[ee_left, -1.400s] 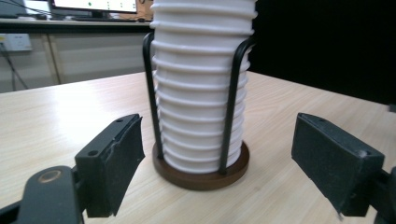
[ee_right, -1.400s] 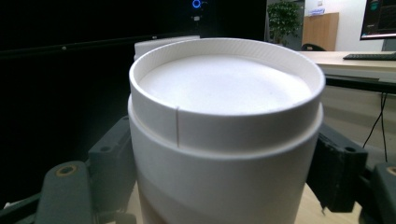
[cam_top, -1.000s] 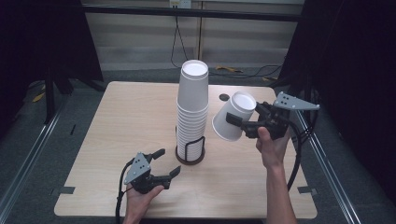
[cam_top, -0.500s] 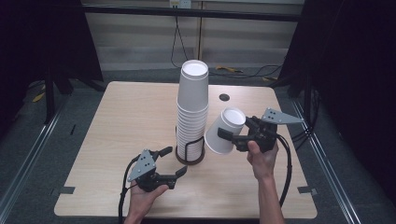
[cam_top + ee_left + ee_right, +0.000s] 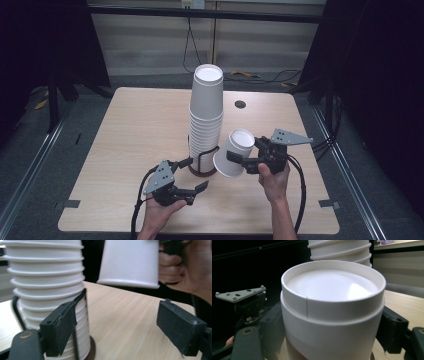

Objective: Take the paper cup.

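Observation:
A tall stack of white paper cups stands upside down in a black wire holder near the table's middle. My right gripper is shut on a single white paper cup, tilted with its base up, just right of the stack and above the table. In the right gripper view that cup sits between both jaws. My left gripper hovers at the holder's front; its jaws have just been opening and stand open, with nothing between them in the left gripper view. The stack is behind the left jaw.
The wooden table has a small dark hole at the back right. Black cables trail from both grippers off the near edge. Dark curtains and floor rails flank the table.
The right hand has come down and leftward with the cup, close to the stack. The left gripper has edged up toward the holder, and its jaws have parted.

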Demonstrator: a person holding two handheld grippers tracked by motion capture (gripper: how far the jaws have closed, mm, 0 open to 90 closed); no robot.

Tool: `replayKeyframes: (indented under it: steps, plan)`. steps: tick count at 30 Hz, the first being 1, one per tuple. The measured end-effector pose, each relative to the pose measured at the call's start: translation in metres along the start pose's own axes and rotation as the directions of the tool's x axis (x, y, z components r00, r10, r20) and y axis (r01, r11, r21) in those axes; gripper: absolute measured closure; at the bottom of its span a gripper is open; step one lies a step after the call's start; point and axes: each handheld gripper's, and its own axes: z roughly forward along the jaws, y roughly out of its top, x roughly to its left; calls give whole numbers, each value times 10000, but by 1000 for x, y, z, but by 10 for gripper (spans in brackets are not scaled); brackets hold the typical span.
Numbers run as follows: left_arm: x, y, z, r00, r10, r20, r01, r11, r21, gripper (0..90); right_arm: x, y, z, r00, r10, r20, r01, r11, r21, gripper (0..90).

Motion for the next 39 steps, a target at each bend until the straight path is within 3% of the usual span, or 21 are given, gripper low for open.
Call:
replayKeyframes:
  steps: [6,29,39]
  plan:
    - [-6,2,8,9990,161,424,-160,9999,-24,157,2,-9,3,9998,96,-179,-96,9999,-36,224]
    - [-10,9,17,9967,397,715,-390,9992,-117,155,17,-26,27,9932,-15,-1165,46,9996,268,224]
    - [-8,8,27,9953,300,917,-321,9993,212,90,21,-29,35,9879,78,-1547,-29,9995,321,225]
